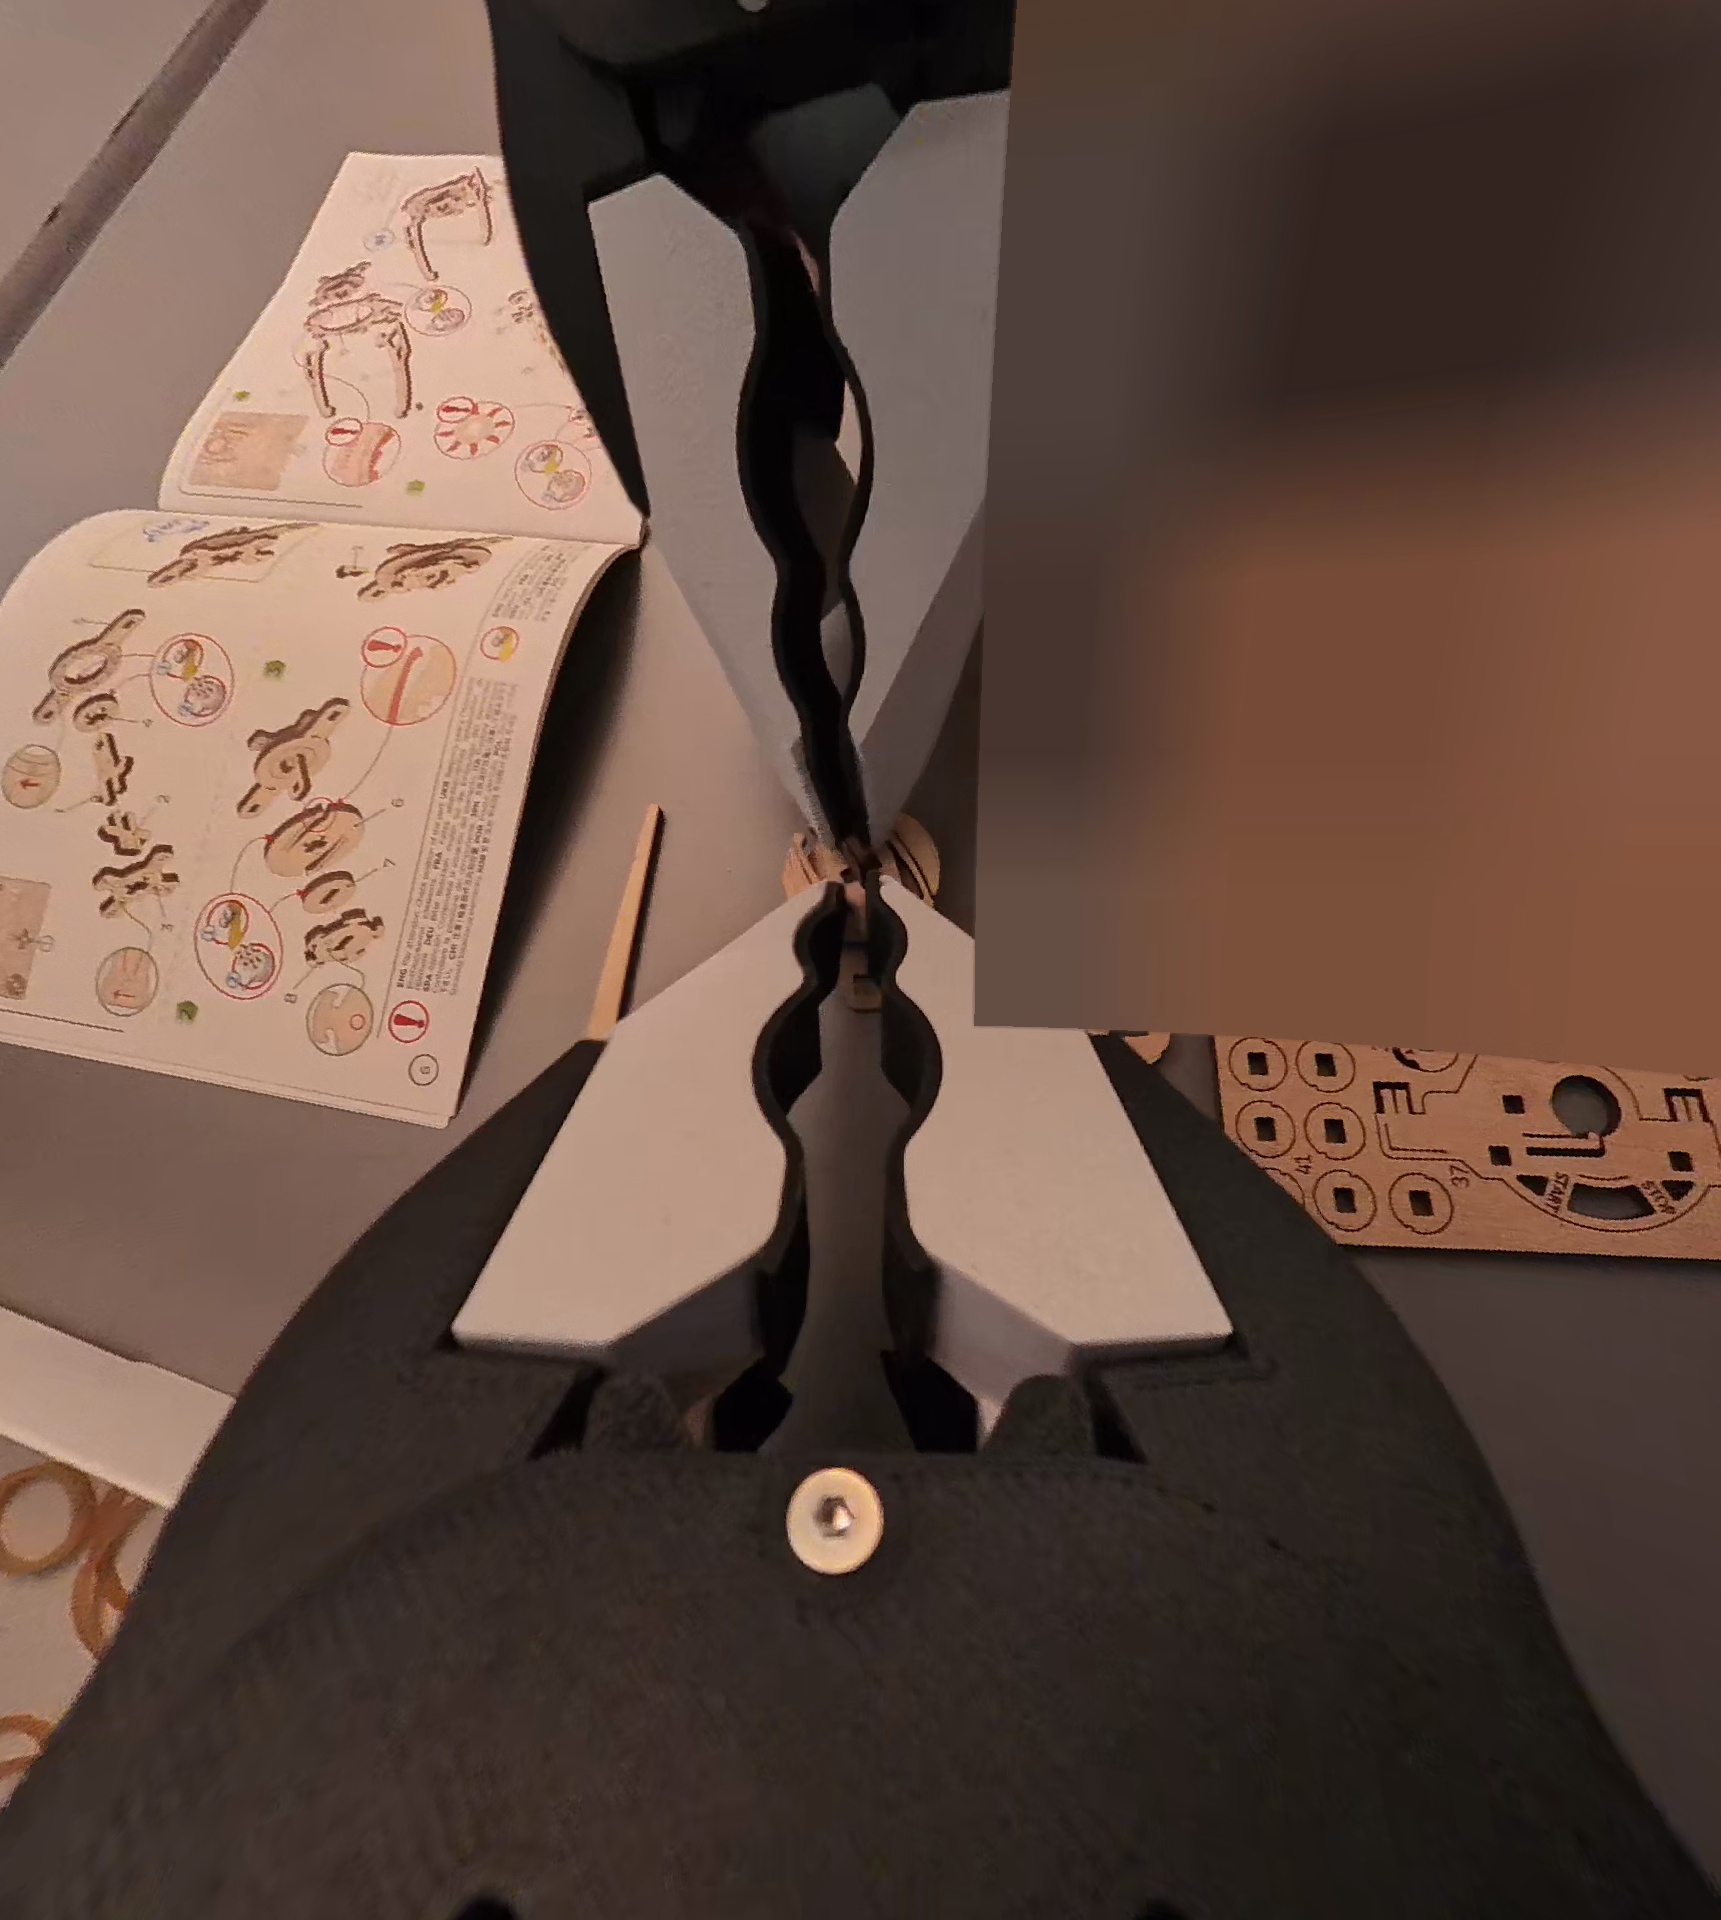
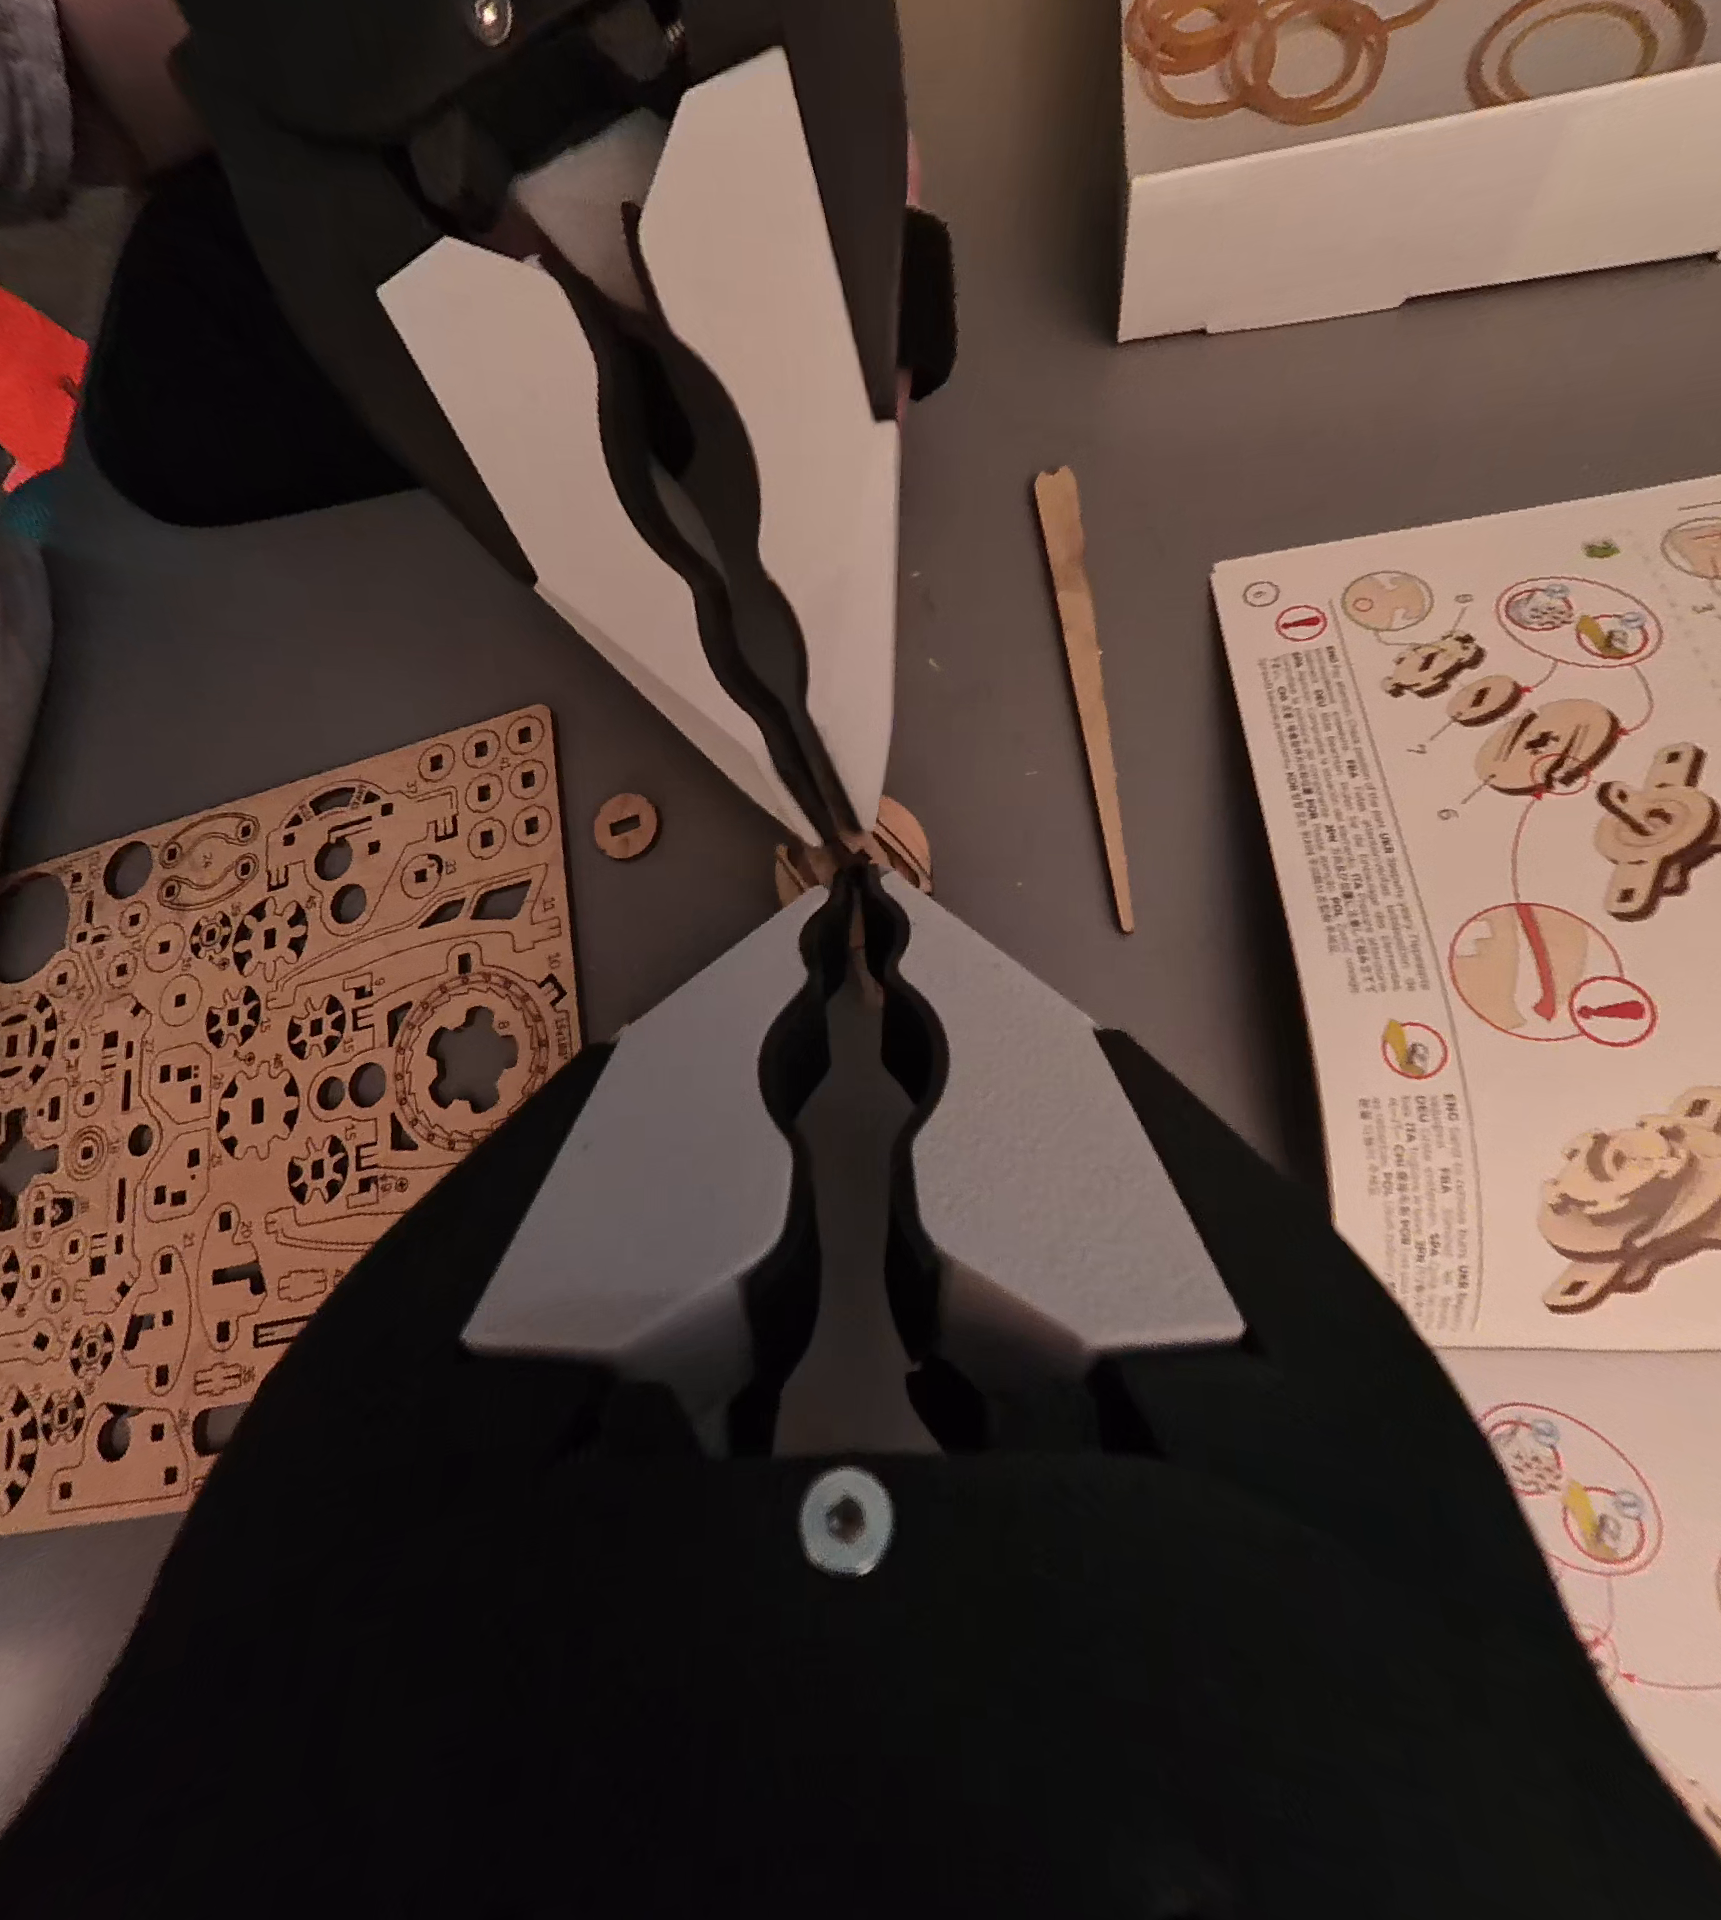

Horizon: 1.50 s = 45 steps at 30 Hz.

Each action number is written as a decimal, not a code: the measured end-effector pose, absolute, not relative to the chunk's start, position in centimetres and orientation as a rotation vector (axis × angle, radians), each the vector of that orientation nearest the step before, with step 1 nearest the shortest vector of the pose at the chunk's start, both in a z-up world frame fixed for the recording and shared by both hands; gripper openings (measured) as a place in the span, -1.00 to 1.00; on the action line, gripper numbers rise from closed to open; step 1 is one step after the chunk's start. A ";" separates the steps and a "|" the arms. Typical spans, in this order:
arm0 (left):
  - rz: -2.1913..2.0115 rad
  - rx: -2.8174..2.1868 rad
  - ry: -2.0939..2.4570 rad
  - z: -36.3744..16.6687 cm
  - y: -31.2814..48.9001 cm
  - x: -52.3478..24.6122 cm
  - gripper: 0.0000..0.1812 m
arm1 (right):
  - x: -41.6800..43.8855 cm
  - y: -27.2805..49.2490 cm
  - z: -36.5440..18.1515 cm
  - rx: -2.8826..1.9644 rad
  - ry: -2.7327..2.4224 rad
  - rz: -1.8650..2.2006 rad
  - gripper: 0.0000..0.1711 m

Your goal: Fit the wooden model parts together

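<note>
Wooden part point(image 1: 861, 868) apparently pinched by both grippers, booklet point(image 1: 243, 790) and stick point(image 2: 1084, 696) alongside.

Both wrist cameras look steeply down, facing each other, sharing the table point(image 1: 160, 1195).

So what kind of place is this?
Probably a hobby or craft table. There's an open instruction booklet, a laser-cut wooden parts sheet and a white box of rubber bands on a grey tabletop.
</note>
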State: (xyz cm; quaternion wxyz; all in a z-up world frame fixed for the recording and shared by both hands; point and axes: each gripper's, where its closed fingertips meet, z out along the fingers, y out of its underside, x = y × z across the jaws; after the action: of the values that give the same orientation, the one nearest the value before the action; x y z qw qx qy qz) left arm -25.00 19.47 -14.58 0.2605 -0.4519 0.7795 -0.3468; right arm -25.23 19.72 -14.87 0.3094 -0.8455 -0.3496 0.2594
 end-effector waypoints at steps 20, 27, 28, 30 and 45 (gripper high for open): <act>-0.987 -1.272 2.098 -14.7 19.3 -25.2 -0.99 | -25.2 19.6 -14.9 -2.250 -0.979 0.581 -0.95; -0.975 -1.285 2.084 -14.8 19.4 -25.2 -0.99 | -25.2 19.6 -15.0 -2.255 -0.986 0.570 -0.95; -0.986 -1.298 2.081 -14.8 19.4 -25.2 -0.99 | -25.2 19.6 -15.0 -2.256 -0.990 0.560 -0.95; -0.996 -1.303 2.077 -14.8 19.3 -25.2 -0.99 | -25.1 19.6 -15.0 -2.257 -0.990 0.560 -0.95; -0.984 -1.362 2.122 -14.6 20.4 -25.5 -1.00 | -25.2 19.7 -14.9 -2.343 -0.795 0.621 -0.97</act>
State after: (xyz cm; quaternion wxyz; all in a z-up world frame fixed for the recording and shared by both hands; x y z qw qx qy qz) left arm -25.51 20.37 -14.56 0.2158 -0.4914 0.7655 -0.3550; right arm -25.23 19.74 -14.87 0.2909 -0.8788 -0.2982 0.2328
